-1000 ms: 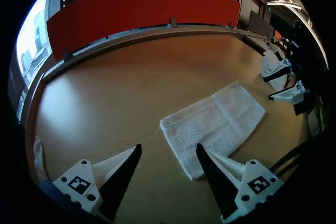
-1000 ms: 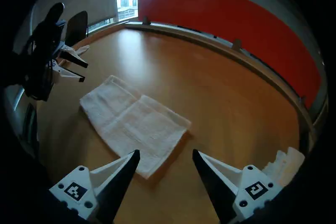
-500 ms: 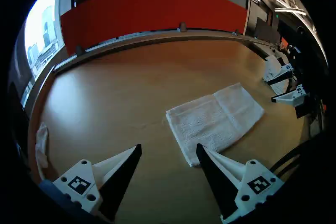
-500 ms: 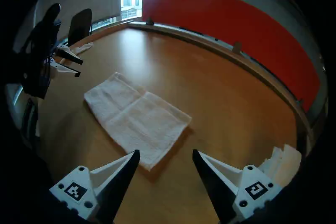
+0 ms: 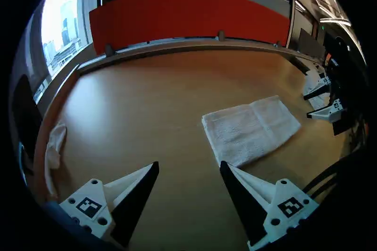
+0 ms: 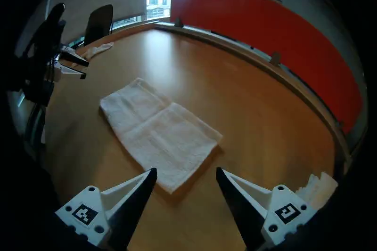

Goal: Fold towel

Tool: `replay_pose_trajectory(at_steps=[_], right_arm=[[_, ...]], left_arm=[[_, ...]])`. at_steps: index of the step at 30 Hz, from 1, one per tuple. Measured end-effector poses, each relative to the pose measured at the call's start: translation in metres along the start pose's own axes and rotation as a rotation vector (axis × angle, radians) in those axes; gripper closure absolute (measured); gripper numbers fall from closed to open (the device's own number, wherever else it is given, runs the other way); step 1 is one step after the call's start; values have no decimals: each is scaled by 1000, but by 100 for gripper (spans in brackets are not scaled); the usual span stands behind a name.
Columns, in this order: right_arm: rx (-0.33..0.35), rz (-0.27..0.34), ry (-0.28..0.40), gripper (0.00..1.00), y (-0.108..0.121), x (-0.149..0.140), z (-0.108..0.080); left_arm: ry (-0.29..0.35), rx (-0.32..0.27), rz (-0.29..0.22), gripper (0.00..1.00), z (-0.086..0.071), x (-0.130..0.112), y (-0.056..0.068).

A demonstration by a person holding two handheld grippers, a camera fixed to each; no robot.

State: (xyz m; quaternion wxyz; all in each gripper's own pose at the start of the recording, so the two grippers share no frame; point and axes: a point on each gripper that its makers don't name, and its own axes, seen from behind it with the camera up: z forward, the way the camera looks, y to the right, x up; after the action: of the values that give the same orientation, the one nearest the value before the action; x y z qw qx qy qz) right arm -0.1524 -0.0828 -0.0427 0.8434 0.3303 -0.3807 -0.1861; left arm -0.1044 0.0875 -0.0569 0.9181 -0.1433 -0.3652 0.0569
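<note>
The towel (image 6: 158, 131) lies flat on the table (image 6: 264, 109), folded into a neat rectangle with a crease line across its middle. I judge the folding mostly done, though from this angle I can't count the layers. What may be left is one more fold, or carrying it to the pile of white cloths (image 6: 318, 187) at the table's edge. My left gripper (image 5: 188, 190) is spread wide and empty over bare wood, with the towel's near corner just beyond one fingertip. My right gripper (image 6: 184, 194) is spread the same way, holding nothing. The towel's near corner sits between its fingers, neither one on it.
</note>
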Motion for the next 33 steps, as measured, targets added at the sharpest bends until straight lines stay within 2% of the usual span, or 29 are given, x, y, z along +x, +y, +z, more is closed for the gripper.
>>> replay_pose_trajectory(at_steps=[11, 18, 27, 33], right_arm=[[34, -38, -32, 3, -6, -11, 7], [46, -57, -54, 3, -9, -21, 12], [68, -69, -74, 3, -13, -34, 19], [77, -65, -97, 3, -15, -41, 23]], left_arm=[[84, 55, -51, 4, -26, -4, -14], [152, 98, -58, 4, -38, -3, -26], [240, 122, -105, 4, -44, -5, -33], [297, 148, -83, 4, -43, -5, -42]])
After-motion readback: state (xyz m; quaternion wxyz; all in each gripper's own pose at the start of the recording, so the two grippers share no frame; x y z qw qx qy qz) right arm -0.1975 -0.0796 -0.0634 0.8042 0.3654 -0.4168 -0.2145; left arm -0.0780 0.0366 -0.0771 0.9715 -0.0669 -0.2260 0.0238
